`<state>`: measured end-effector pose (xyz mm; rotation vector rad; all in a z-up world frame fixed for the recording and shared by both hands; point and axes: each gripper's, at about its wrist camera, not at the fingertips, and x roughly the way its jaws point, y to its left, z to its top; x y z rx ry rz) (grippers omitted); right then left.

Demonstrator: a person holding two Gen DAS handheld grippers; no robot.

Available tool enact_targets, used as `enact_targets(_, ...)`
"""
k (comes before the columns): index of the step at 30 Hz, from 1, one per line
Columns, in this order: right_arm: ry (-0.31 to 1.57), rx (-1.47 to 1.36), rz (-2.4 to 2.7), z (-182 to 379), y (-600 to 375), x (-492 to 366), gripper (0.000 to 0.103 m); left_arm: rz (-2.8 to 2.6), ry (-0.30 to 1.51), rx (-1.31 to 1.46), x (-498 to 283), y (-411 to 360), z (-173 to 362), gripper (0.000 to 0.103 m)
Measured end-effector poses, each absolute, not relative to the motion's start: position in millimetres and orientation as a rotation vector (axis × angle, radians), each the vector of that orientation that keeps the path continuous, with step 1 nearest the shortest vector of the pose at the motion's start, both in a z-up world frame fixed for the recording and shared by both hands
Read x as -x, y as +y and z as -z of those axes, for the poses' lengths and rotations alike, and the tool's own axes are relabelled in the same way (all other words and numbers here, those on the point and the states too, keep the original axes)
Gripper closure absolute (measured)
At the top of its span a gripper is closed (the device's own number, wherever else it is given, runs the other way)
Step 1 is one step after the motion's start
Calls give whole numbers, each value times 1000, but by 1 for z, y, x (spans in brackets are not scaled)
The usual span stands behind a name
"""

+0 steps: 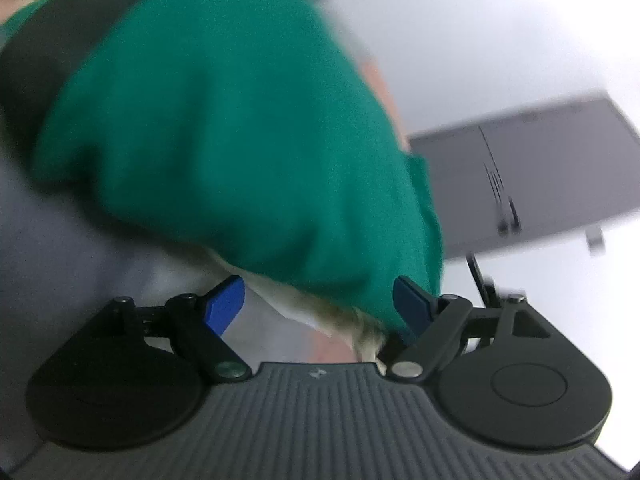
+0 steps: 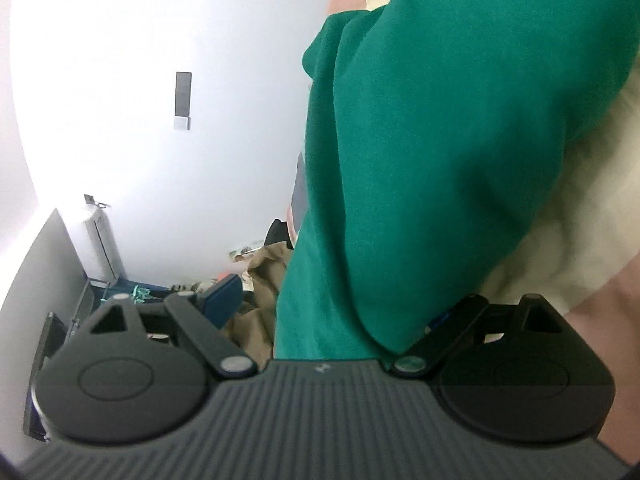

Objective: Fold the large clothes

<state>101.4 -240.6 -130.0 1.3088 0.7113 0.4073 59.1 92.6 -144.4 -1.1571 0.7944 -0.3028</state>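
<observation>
Each view looks forward from just behind its own gripper, with the blue-padded fingers at the bottom of the frame. The left wrist view sits very close to a green garment (image 1: 240, 140), which fills its left and centre; a grey cabinet (image 1: 540, 168) tilts behind. The right wrist view, also rolled, has the same green garment (image 2: 460, 140) close on its right and a white wall (image 2: 160, 100) on its left. Both views share the garment.

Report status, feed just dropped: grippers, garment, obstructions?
Left gripper open, right gripper open. Green fabric garment lies between both, unclamped. Cream fleece blanket underneath; no obstruction seen.
</observation>
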Motion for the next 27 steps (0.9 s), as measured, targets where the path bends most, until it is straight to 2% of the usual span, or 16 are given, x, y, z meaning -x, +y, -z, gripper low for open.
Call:
enact_targets(5, 742, -1280, -314, 137, -239, -96, 10, 256, 700, 1413, -64, 120, 175, 18)
enact_targets(8, 697, -1229, -201, 139, -246, -95, 10, 211, 686, 1435, -70, 120, 182, 20)
enact_targets(10, 703, -1227, -102, 147, -254, -95, 21, 194, 666, 1424, -71, 118, 181, 20)
enact_targets(13, 705, -1204, -107, 148, -255, -98, 25, 174, 645, 1399, -68, 116, 176, 22)
enact_targets(14, 699, -1175, -110, 143, -253, -98, 29, 168, 633, 1396, -67, 116, 175, 23)
enact_targets(21, 677, -817, -165, 102, -225, -96, 62, 135, 527, 1198, -53, 106, 144, 58)
enact_targets(27, 631, -740, -244, 75, -227, -81, 68, 136, 476, 1102, -24, 102, 111, 65)
